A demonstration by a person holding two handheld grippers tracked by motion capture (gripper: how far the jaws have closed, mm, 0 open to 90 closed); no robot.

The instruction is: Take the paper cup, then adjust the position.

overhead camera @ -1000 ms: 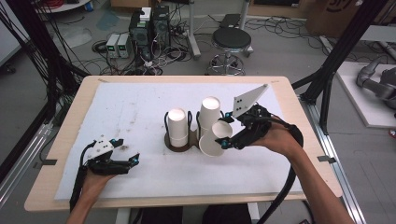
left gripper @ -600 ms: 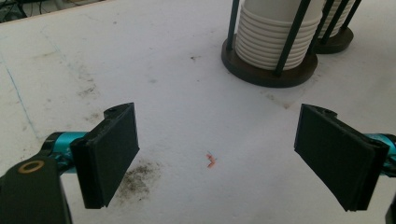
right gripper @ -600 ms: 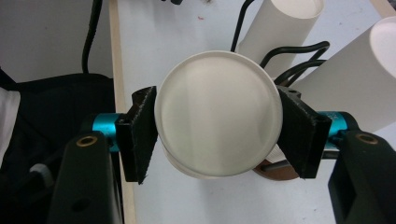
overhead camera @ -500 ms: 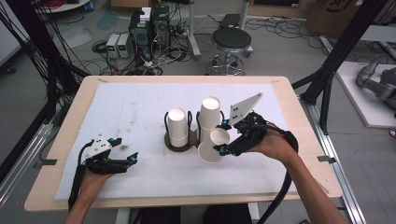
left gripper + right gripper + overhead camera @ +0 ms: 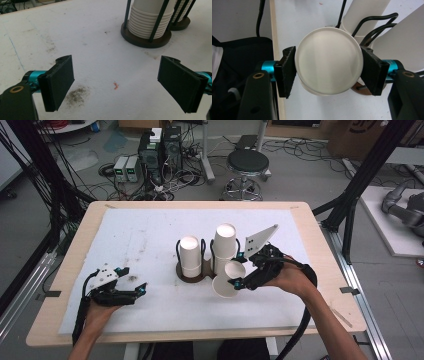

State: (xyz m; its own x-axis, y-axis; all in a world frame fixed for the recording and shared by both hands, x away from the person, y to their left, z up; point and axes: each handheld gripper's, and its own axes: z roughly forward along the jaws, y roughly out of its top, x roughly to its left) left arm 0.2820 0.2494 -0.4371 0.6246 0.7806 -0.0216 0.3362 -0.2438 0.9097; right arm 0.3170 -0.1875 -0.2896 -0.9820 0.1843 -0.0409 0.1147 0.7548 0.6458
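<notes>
I have the right gripper (image 5: 239, 283) clamped on a single white paper cup (image 5: 228, 280), one black pad pressed against each side of its wall, and in the right gripper view the same cup (image 5: 328, 61) sits squarely between the pads. The cup lies tilted over rather than upright: in the high view its open mouth points up and towards the stacks, its flat base faces down towards my side of the table, so its long axis runs slanted between the two. It hangs just in front of the dark two-post cup holder (image 5: 186, 275), close beside the taller stack of cups (image 5: 224, 247); the shorter stack (image 5: 189, 256) stands in the left ring. From the right gripper view I see only the round base of the held cup, its mouth is turned away, and I cannot tell whether its lower edge touches the white mat (image 5: 150, 235). The left gripper (image 5: 141, 290) rests low on the mat well to the left, its jaws spread apart with nothing between them, only a grey smudge (image 5: 76, 95) and a small pink fleck (image 5: 116, 85) below.
</notes>
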